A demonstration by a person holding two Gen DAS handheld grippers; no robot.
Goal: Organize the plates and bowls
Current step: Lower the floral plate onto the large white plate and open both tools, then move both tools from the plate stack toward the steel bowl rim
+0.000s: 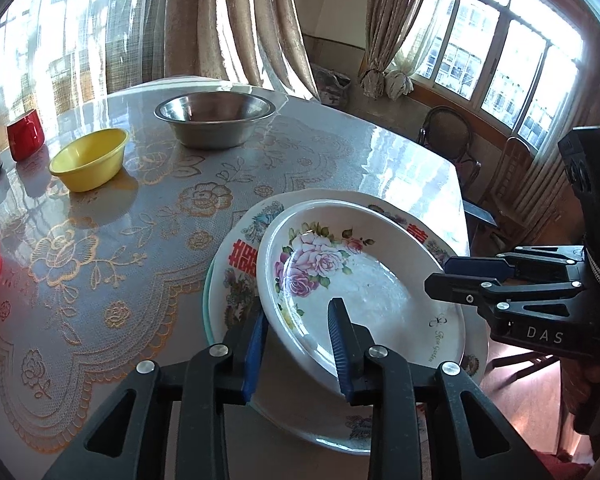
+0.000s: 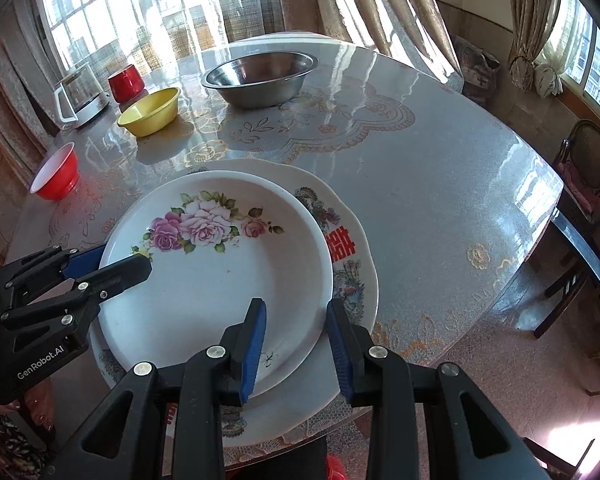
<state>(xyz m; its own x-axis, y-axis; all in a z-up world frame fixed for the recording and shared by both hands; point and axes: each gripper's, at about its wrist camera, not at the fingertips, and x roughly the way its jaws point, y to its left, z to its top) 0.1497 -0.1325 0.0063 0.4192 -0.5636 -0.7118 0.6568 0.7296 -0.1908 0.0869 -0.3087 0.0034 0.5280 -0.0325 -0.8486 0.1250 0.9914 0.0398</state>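
Rose plate (image 1: 356, 280) stacked on a larger plate with red characters (image 1: 242, 260), near the edge of the tabletop (image 1: 340, 152). Rim of the rose plate caught between the fingers of both tools, on opposite sides.

Left gripper (image 1: 300, 344) reaching in low along the stack: one blue-padded finger (image 1: 256, 344) outside and under the rim, the other (image 1: 340, 344) over the plate's inner slope. Fingers spread somewhat, straddling the rim; firm pinching not confirmed (pads look close to the china but a gap shows at the inner one). In the right wrist view, same tool (image 2: 112, 264) entering from the side, black finger lying over the rim, blue one beneath.

Right gripper (image 2: 296, 340) likewise astride the near rim: one finger (image 2: 254, 344) above the well, the other (image 2: 340, 348) outside, over the larger plate. Partly open, not squeezed onto the rim.

Farther back: steel bowl (image 2: 260, 76), yellow bowl (image 2: 150, 112), red bowl (image 2: 56, 178), red cup (image 2: 126, 82), all well apart from the stack.
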